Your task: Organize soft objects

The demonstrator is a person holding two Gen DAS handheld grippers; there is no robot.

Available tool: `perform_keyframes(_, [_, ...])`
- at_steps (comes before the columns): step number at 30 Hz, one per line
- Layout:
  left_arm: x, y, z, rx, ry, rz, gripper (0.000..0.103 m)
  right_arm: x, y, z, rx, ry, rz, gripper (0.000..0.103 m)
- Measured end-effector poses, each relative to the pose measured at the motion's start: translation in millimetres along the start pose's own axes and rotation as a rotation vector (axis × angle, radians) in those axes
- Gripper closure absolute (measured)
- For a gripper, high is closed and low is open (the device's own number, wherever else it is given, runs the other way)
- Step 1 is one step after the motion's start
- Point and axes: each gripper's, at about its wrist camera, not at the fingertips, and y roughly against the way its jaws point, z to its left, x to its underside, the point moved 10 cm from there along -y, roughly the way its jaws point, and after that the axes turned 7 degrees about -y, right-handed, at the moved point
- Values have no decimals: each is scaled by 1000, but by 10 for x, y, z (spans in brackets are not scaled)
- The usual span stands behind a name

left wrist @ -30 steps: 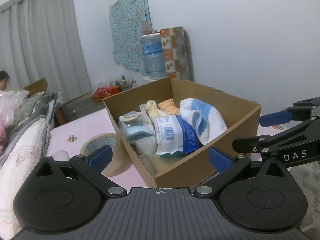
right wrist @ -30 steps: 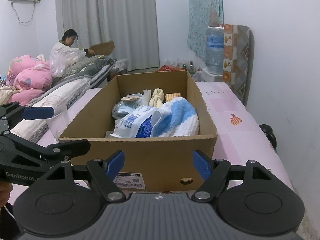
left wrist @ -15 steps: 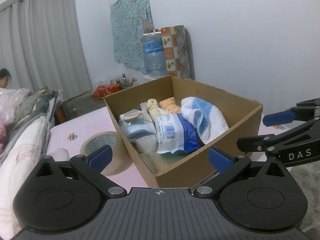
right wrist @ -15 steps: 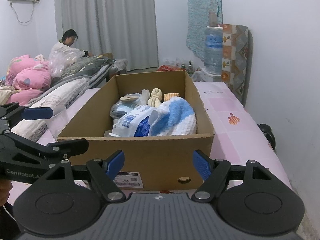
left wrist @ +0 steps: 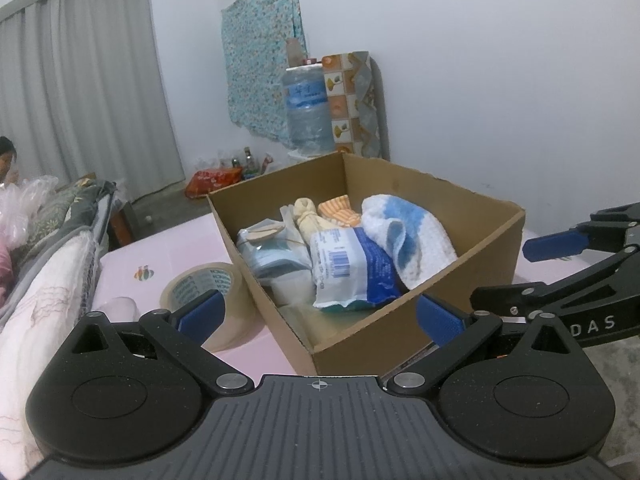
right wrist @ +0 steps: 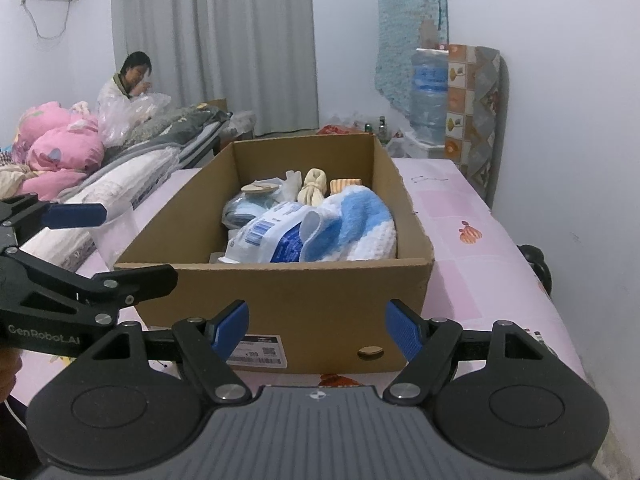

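An open cardboard box [left wrist: 452,288] [right wrist: 280,300] stands on the pink table and holds soft things: a blue-and-white knitted cloth [left wrist: 408,236] [right wrist: 356,228], a blue-and-white plastic pack [left wrist: 348,272] [right wrist: 272,236], a cream rolled cloth [left wrist: 308,216] [right wrist: 314,188], an orange striped cloth [left wrist: 340,210] and a pale blue bundle [left wrist: 272,252]. My left gripper [left wrist: 318,316] is open and empty, short of the box's near corner. My right gripper [right wrist: 318,328] is open and empty, in front of the box's near wall. Each gripper shows at the edge of the other's view.
A roll of brown tape [left wrist: 208,300] and a clear plastic cup [right wrist: 114,232] lie left of the box. Bedding [right wrist: 60,148] is piled at the left, where a person [right wrist: 128,88] sits. A water bottle [left wrist: 308,112] stands by the far wall.
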Motion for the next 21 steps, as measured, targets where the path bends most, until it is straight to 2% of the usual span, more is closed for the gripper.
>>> perform_keyframes(21, [15, -24, -11, 9, 8, 2, 0, -22, 37, -27, -1, -9, -9, 60])
